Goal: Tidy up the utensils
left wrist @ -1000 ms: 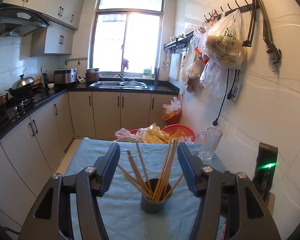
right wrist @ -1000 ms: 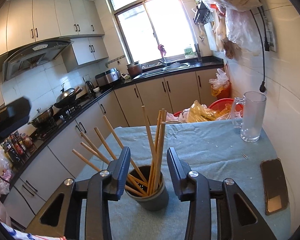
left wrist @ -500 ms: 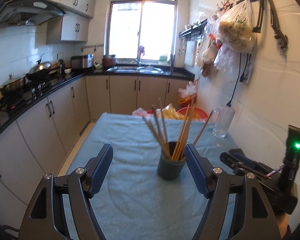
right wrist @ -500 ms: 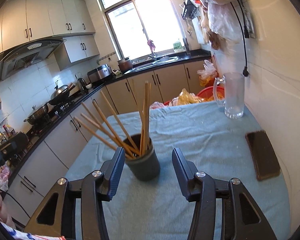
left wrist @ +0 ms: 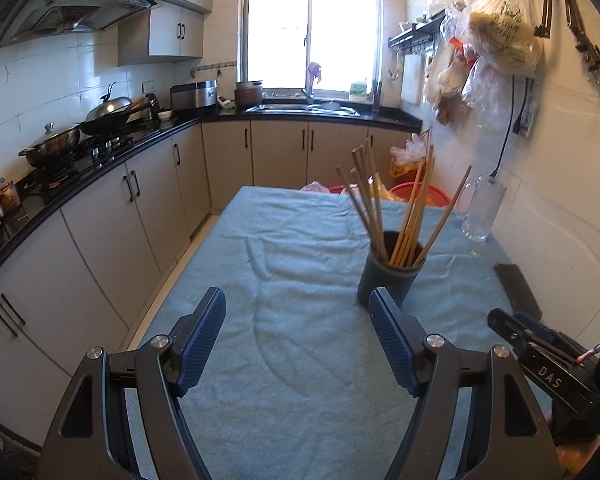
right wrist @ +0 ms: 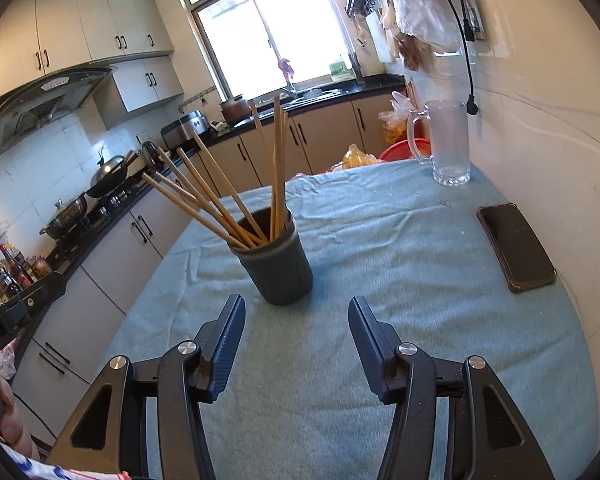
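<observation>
Left gripper [left wrist: 296,344]: your jaws are spread with nothing between them, low in the frame over bare cloth; a second ago they flanked the chopsticks, now they sit back from the cup.
Right gripper [right wrist: 296,344]: your jaws are opening, nothing between them; they too have backed off.
Meaning: you have let go and withdrawn, so the utensils look stowed and the task seems near done.
Cup [right wrist: 276,264]: stands upright on the bench [right wrist: 400,280], centre of the frame, just beyond your jaws.
Chopsticks [right wrist: 220,208]: long axes run steeply upward out of the cup, tips fanning toward the upper left, a few near vertical.
Phone [right wrist: 516,252]: right, flat.
Glass mug [right wrist: 448,140]: far right corner.
</observation>
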